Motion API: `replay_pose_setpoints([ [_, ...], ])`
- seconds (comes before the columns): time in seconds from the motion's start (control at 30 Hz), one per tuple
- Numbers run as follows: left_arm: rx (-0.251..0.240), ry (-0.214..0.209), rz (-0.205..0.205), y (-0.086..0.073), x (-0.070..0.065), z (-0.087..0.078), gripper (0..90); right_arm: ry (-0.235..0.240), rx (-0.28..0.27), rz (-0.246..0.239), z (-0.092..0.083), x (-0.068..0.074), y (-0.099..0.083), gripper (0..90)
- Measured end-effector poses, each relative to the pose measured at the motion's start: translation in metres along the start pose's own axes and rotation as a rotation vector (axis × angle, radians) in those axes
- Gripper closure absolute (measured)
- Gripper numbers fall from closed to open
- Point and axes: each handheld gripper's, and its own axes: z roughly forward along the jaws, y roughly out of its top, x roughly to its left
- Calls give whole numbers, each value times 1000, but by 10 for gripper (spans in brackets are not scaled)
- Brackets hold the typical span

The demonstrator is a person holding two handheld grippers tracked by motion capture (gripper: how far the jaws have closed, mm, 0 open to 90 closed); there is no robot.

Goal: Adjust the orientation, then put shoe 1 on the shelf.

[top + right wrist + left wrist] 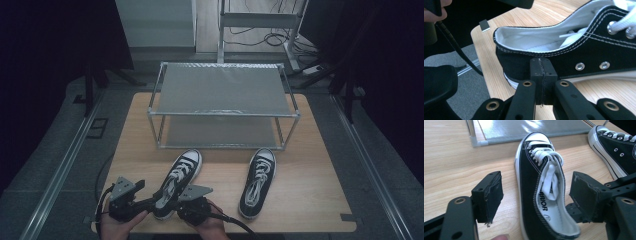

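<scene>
Nothing shelved yet — both sneakers on the tabletop [310, 200]; left tongs [536, 197] gape around the near sneaker [177, 182], right tongs [543, 75] closed, empty — rack [222, 90] bare

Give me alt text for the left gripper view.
The left gripper, jaws wide open, straddles a black canvas sneaker with white laces on a wooden table. A second sneaker lies at upper right, a metal shoe rack beyond.

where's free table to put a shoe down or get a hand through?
Free: both shelves of the rack; the bare strip between the left shoe and the right shoe; the table right of the right shoe; the board left of the rack.
Crowded: front left, where the left gripper and right gripper flank the left shoe's heel.
</scene>
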Motion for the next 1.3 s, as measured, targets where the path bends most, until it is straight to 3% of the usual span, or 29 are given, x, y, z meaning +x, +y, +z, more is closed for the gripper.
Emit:
replay_pose_setpoints([
  [0.13,8,2,1,1,0,2,265,9,-2,-10,6,2,3,899],
  [0.27,23,-8,5,5,-2,7,265,-29,-29,-39,-10,4,2,817],
  [0.37,34,-12,5,7,-3,10,265,-86,-72,-73,-43,3,1,718],
  [0.4,39,-13,8,8,-4,11,265,-86,-72,-73,-43,3,1,718],
  [0.43,46,-16,14,9,-6,13,265,-106,-99,-70,-66,0,-1,673],
  [0.5,69,-23,31,12,-12,19,264,-116,-118,-62,-85,-5,-3,616],
  [0.53,69,-23,31,12,-12,19,263,-116,-118,-62,-85,-5,-3,616],
  [0.57,77,-25,34,13,-13,21,261,-133,-140,-36,-106,-13,-6,577],
  [0.6,87,-25,33,15,-15,22,261,-133,-140,-36,-106,-13,-6,577],
  [0.73,102,-40,35,21,-16,26,250,-161,-172,-1,-139,-30,-12,482],
  [0.93,125,-47,36,28,-14,35,243,-185,-203,19,-157,-41,-17,430],
  [1.13,176,-48,41,30,-14,43,225,-223,-206,65,-169,-53,-29,425],
  [1.3,237,-27,72,33,-17,53,202,-253,-203,92,-177,-59,-39,425],
])
